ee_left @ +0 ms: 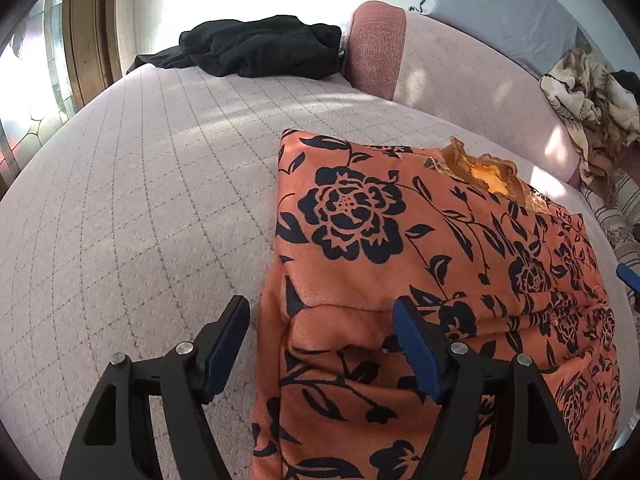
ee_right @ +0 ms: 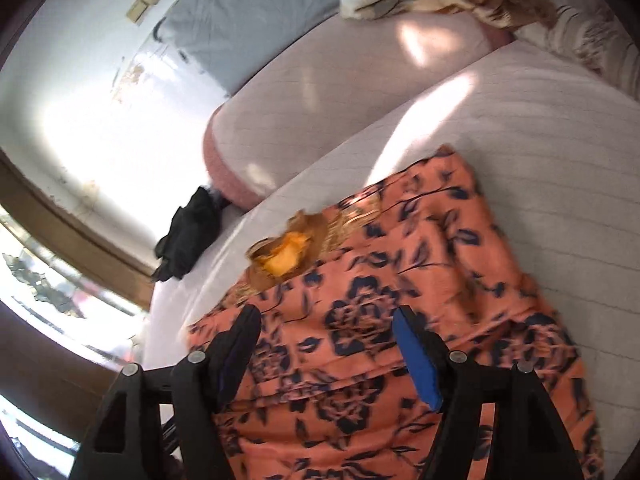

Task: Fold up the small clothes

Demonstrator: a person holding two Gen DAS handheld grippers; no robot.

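An orange garment with a dark floral print lies partly folded on the pale quilted sofa seat, its lace collar at the far edge. My left gripper is open just above the garment's near left edge, which lies between the fingers. In the right wrist view the same garment fills the lower middle, and my right gripper is open just above it, holding nothing. A blue fingertip of the right gripper shows at the garment's right edge in the left wrist view.
A black garment lies at the far end of the seat next to a pink cushion. A beige patterned cloth is heaped at the right on the backrest. A window is at the left.
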